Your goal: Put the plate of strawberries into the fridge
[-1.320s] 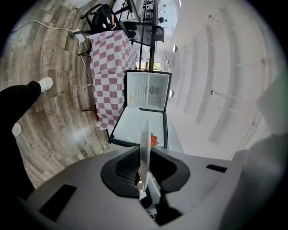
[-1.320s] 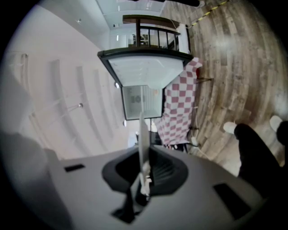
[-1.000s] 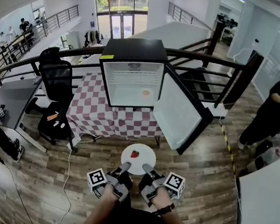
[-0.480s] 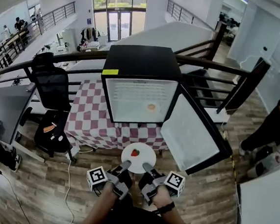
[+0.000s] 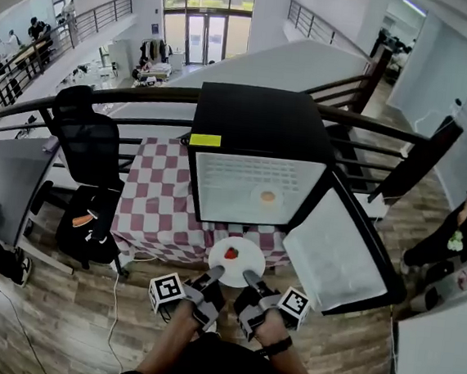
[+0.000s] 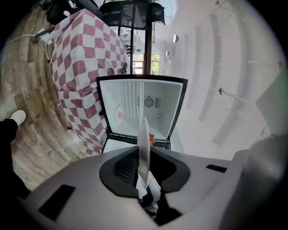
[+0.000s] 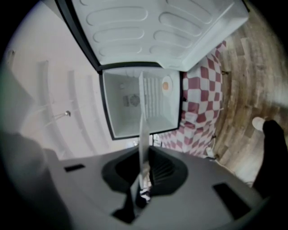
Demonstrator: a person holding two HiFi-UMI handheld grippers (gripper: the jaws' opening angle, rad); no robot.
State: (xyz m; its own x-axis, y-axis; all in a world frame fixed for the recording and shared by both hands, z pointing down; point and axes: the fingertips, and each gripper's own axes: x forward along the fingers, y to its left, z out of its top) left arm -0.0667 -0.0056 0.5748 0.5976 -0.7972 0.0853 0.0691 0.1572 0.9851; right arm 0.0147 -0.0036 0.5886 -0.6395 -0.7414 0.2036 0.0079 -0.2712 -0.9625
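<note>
— Where is the round white plate [image 5: 237, 262]?

— In the air, outside the small black fridge [image 5: 256, 118] and just before its open front. It is level with the near edge of the table under the red-and-white checked cloth [image 5: 154, 203]. One red strawberry [image 5: 231, 253] lies on it.

— What holds it?

— Both tools. The left gripper [image 5: 210, 280] is clamped on the near rim at the left, and the right gripper [image 5: 251, 281] on the near rim at the right (each gripper view shows the plate edge-on, pinched between the jaws).

— And the fridge?

— It stands on the checked table. Its white-lined door [image 5: 334, 249] is swung wide to the right. A small round orange thing [image 5: 268, 197] shows inside, toward the right. A black office chair [image 5: 86, 139] stands left of the table.
</note>
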